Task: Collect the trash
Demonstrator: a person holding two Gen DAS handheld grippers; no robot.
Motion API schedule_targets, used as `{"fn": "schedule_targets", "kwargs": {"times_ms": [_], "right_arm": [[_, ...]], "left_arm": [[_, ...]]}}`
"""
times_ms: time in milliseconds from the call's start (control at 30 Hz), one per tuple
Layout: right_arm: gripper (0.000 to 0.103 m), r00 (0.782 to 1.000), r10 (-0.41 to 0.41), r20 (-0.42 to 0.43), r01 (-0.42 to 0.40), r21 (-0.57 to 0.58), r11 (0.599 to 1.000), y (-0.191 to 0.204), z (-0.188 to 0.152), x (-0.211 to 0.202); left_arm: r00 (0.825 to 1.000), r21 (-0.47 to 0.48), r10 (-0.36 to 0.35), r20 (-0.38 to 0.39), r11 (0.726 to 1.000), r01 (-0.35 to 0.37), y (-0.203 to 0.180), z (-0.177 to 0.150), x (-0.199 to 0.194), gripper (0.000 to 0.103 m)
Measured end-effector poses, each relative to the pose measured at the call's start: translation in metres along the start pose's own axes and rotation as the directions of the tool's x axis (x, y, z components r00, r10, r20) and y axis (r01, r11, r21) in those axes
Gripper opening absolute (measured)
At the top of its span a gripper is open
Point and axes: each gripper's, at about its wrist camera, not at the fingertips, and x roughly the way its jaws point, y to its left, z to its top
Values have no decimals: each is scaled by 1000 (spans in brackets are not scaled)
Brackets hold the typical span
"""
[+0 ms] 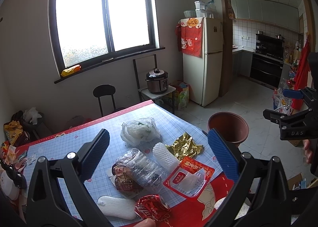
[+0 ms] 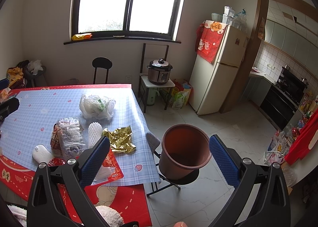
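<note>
Trash lies on the blue checked tablecloth [image 1: 65, 145]: a white plastic bag [image 1: 140, 130], a gold foil wrapper [image 1: 185, 146], a white foam net sleeve [image 1: 166, 155], a clear crumpled plastic tray [image 1: 141, 169] over a brown snack packet [image 1: 124, 182], a red-and-clear pouch [image 1: 188, 178], a crushed red can [image 1: 152, 208] and a white foam pad [image 1: 117, 208]. My left gripper [image 1: 159, 149] hangs open above this pile. My right gripper [image 2: 160, 157] is open too, held over the table edge beside the brown bin [image 2: 183, 150]. The same bin [image 1: 228, 129] stands off the table's right side.
The bin rests on a black stool [image 2: 178, 178] on the tiled floor. Behind the table are a black chair [image 1: 104, 95], a pressure cooker [image 1: 157, 81] on a small stand, a fridge [image 1: 208, 62] and the kitchen doorway. Bags lie on the floor at right [image 2: 278, 147].
</note>
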Motion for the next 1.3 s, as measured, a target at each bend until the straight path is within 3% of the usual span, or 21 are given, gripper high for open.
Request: {"fn": "schedule_targets", "kwargs": {"times_ms": [433, 733, 1033, 1300], "right_arm": [[98, 999, 48, -17, -47, 21, 999, 2, -3, 14], [98, 988, 152, -23, -150, 51, 987, 19, -4, 32], [98, 966, 240, -91, -238, 39, 971, 55, -8, 63], [98, 949, 291, -123, -293, -2, 956, 95, -29, 88]], "left_arm": [[999, -63, -9, -48, 998, 5, 11, -1, 6, 98], [995, -236, -33, -92, 972, 10, 63, -20, 14, 98], [984, -375, -16, -178, 925, -53, 114, -70, 26, 97], [961, -336, -15, -277, 938, -82, 129, -131, 45, 97]]}}
